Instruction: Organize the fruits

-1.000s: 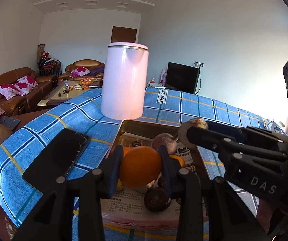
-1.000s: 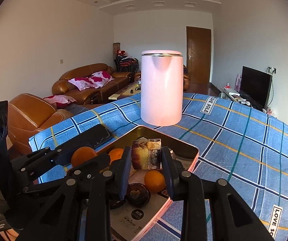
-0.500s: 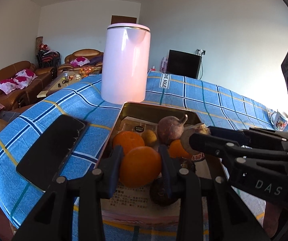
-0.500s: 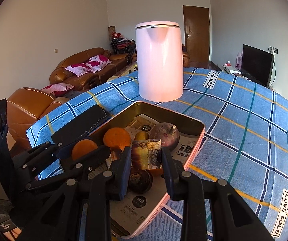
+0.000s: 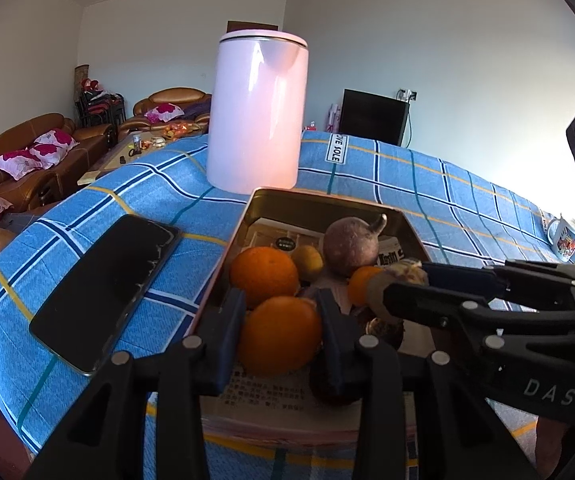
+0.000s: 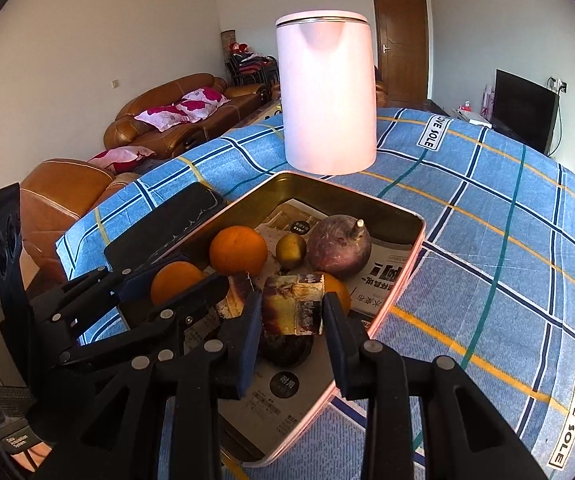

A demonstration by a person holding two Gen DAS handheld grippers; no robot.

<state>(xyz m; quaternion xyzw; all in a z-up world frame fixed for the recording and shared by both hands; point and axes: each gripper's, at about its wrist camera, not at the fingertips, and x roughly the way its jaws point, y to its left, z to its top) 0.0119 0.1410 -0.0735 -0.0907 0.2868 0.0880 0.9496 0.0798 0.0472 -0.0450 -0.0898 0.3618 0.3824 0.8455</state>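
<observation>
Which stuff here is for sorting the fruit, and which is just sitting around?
For the job: tray; orange in the left claw; brown chunk between the opening right claw; purple round fruit; loose orange.

Just lying about: pink kettle; phone; mug.

An orange [image 5: 279, 334] is held above the near end of a gold tin tray [image 5: 315, 200]. A cut brown chunk [image 6: 292, 309] is held beside it. Another orange [image 6: 238, 250], a small yellow fruit [image 6: 290, 250] and a purple stemmed one [image 6: 338, 251] are seen lying inside.

surface: blue plaid cloth [image 6: 487, 208] | on it: kettle [image 6: 326, 92], tin tray [image 6: 367, 196], phone [image 5: 107, 284], mug [image 5: 566, 236]
</observation>
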